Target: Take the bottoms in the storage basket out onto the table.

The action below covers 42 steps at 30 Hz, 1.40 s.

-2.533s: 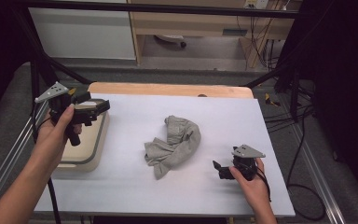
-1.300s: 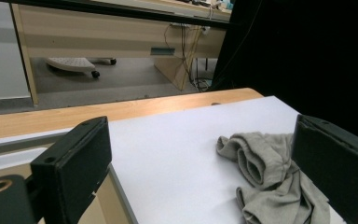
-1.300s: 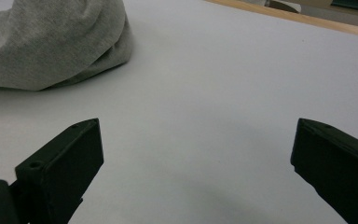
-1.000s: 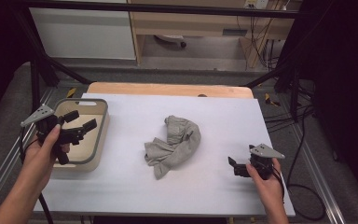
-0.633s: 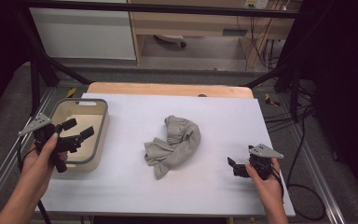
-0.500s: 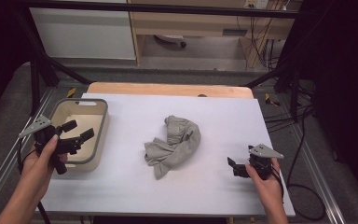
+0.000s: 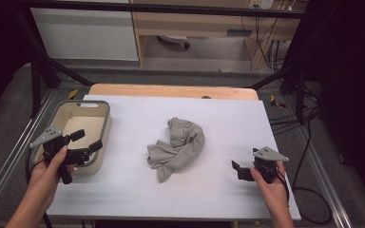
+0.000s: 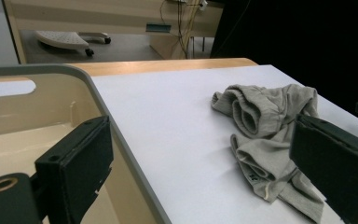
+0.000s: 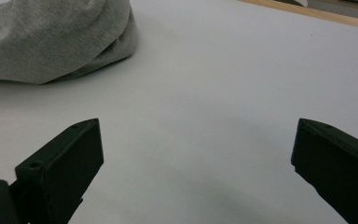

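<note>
A crumpled grey garment (image 7: 177,147) lies in the middle of the white table; it also appears in the left gripper view (image 8: 265,135) and at the top left of the right gripper view (image 9: 56,37). My left gripper (image 7: 86,141) is open, held over the near right corner of a beige bin (image 7: 105,124), one jaw inside the bin and one over the table. My right gripper (image 7: 237,170) is open, low over the table near the front right, apart from the garment, nothing between its jaws.
The beige bin (image 8: 98,100) with a grey rim stands at the table's left edge and looks empty. A wooden board edge (image 7: 171,90) runs along the back of the table. Metal frame rails (image 7: 9,161) flank both sides.
My left gripper has come down and toward me from above the bin's far edge to its near right corner. The right gripper shifted slightly right, then held still. The garment has not moved.
</note>
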Tool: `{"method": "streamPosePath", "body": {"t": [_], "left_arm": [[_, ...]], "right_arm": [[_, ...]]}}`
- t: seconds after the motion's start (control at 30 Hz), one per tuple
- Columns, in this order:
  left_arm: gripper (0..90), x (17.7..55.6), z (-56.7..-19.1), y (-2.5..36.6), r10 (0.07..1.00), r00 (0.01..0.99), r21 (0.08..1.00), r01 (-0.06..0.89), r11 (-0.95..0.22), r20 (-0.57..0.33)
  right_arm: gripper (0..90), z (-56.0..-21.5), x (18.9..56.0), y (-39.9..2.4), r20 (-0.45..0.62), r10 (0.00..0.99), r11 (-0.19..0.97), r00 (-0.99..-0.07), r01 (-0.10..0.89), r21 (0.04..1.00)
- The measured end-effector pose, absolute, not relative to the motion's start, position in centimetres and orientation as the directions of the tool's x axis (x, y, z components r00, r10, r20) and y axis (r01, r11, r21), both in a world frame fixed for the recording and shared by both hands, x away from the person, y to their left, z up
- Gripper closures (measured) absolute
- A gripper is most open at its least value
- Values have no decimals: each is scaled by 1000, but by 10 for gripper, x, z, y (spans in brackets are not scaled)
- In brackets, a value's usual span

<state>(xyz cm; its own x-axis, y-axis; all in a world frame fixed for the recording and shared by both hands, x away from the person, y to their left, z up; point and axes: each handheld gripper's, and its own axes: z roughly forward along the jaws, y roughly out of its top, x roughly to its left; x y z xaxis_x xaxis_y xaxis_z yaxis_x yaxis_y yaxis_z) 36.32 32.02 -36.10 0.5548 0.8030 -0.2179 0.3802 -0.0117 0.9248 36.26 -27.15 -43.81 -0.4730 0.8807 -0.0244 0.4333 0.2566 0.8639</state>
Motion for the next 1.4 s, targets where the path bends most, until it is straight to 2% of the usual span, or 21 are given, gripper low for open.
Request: {"method": "streamPosePath", "body": {"t": [0.7, 0.93, 1.4], "left_arm": [[63, 356, -382, 305, 793, 564, 925, 379, -1, -230], [62, 350, -389, 303, 806, 561, 929, 368, -41, -187], [60, 341, -396, 307, 806, 565, 930, 365, -50, -178]], "right_arm": [[28, -438, 362, -271, -24, 878, 260, -477, 436, 861], [28, -438, 362, -271, -24, 878, 261, -478, 436, 861], [28, -438, 362, -271, -20, 877, 260, -481, 439, 860]]}}
